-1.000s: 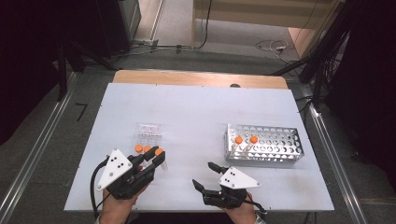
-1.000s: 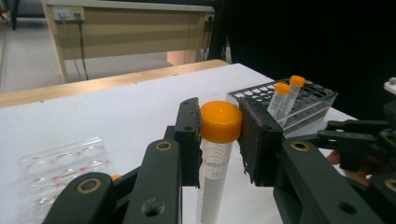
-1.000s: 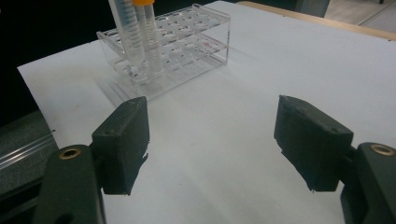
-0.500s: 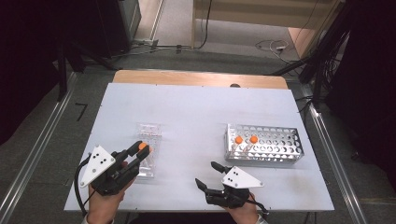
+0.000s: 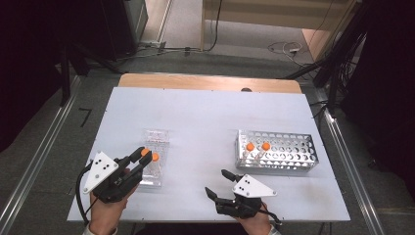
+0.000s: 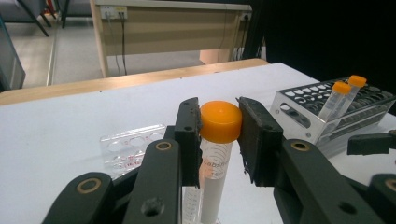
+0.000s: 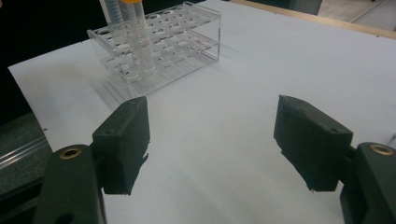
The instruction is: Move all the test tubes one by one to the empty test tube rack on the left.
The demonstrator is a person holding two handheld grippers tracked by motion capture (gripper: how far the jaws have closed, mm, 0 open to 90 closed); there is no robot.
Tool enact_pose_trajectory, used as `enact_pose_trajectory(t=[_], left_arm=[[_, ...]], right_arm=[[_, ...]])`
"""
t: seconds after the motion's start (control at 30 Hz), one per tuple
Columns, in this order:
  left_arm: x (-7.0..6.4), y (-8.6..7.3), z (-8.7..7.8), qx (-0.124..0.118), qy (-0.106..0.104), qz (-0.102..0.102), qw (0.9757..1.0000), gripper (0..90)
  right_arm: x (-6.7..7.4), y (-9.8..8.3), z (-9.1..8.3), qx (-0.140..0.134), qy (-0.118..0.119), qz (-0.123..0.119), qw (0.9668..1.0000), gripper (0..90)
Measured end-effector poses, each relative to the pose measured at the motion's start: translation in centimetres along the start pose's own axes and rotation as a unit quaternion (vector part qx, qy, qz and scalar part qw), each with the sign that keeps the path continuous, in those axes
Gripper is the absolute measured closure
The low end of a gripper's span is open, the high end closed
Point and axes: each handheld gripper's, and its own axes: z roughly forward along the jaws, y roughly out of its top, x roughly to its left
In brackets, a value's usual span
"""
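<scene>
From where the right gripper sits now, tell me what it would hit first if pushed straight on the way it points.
Likely the clear rack with its orange-capped tubes. The right gripper has open, empty jaws over bare table, and the rack stands ahead, left of its centre line, so depth and offset leave some doubt.

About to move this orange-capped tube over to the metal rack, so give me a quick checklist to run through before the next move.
1. Left tongs closed on the tube: ok, both pads press its orange cap.
2. Tube upright in the grip: ok.
3. Tube lifted free of the clear rack: cannot tell, its lower end is hidden.
4. Free holes in the metal rack: ok, only two tubes stand at its left end.
5. Right tongs empty and open: ok, bare table between the pads.
6. Path between the racks: ok, nothing lies on it.
</scene>
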Motion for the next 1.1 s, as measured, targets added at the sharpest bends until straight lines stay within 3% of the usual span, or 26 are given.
enact_pose_trajectory(t=[0.33, 1.1], left_arm=[[-0.22, -0.54, 0.40, 0.016, -0.001, 0.007, 0.9999, 69.5], [-0.35, -0.70, 0.46, 0.018, 0.001, 0.011, 0.9998, 64.2]], right_arm=[[0.03, -0.03, -0.02, 0.001, 0.000, 0.001, 1.0000, 25.3], [0.04, -0.05, -0.05, 0.000, -0.001, 0.000, 1.0000, 25.4]])
